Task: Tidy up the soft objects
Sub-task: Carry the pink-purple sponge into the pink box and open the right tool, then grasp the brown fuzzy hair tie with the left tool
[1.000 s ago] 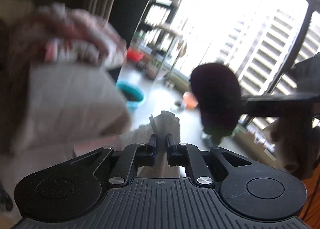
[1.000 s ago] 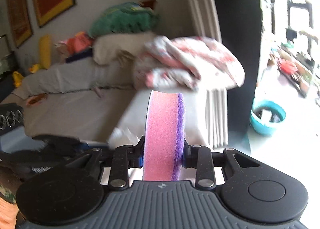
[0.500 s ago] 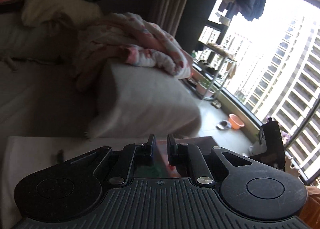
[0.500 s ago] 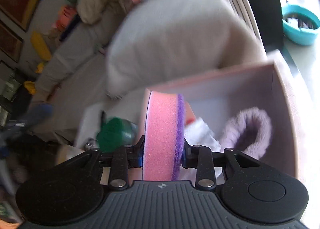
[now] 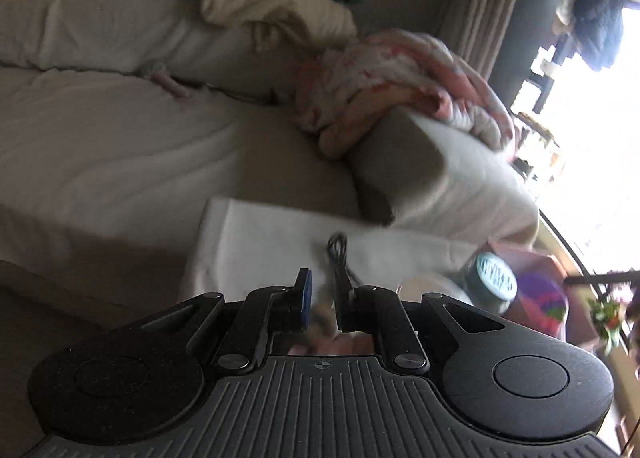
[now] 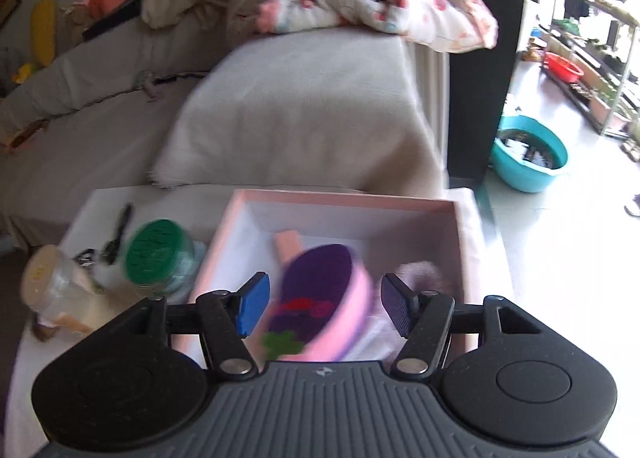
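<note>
In the right wrist view my right gripper (image 6: 322,308) is open over a pink box (image 6: 344,200). A pink sponge with a purple face (image 6: 320,298) lies blurred between the spread fingers, free of both pads, inside the box. A fluffy lilac item (image 6: 420,272) and a pink piece (image 6: 289,244) also lie in the box. In the left wrist view my left gripper (image 5: 322,294) has its fingers close together and holds nothing, above a white cloth (image 5: 272,242). The box and sponge show at the right edge of that view (image 5: 536,294).
A green-lidded jar (image 6: 160,254), a clear jar with a tan lid (image 6: 56,286) and a black clip (image 6: 118,236) sit on the white cloth left of the box. A grey sofa with a floral blanket (image 6: 384,18) lies behind. A teal basin (image 6: 530,156) stands on the floor.
My right gripper has opened and let go of the pink sponge, which has dropped into the box. The left gripper has swung down toward the white cloth.
</note>
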`<action>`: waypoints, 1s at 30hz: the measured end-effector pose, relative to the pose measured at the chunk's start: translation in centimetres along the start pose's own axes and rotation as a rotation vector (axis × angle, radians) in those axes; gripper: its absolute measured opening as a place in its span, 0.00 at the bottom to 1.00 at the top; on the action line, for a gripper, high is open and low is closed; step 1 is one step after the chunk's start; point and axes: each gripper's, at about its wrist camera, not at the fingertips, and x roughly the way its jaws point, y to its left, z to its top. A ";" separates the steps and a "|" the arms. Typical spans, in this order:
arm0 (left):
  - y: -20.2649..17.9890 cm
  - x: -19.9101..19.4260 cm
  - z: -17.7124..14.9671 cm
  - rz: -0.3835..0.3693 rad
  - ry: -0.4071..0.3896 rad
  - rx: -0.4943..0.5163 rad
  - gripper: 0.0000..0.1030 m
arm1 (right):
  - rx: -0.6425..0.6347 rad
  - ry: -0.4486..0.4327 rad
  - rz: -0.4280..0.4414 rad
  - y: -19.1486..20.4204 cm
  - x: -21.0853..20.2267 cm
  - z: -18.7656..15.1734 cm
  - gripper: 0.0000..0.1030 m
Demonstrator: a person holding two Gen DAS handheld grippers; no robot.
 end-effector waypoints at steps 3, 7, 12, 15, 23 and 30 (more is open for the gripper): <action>-0.4 0.6 -1.5 -0.018 0.019 0.108 0.13 | -0.035 -0.040 0.030 2.7 -0.8 0.1 0.65; -1.2 2.0 -3.6 -0.001 0.063 0.227 0.15 | -0.176 -0.068 0.095 7.9 -1.9 -0.5 0.65; -0.8 3.5 -5.9 0.065 0.097 0.262 0.17 | -0.334 -0.015 0.186 14.6 -2.1 -0.8 0.65; 0.6 3.7 -6.4 0.153 0.097 0.231 0.29 | -0.361 0.015 0.206 17.6 -1.6 -0.4 0.65; 2.6 2.4 -7.1 -0.127 0.139 0.166 0.33 | -0.334 0.104 0.251 21.9 1.1 2.9 0.65; 1.6 0.2 -6.6 -0.190 0.109 0.235 0.33 | -0.167 0.336 0.227 25.4 11.7 9.8 0.62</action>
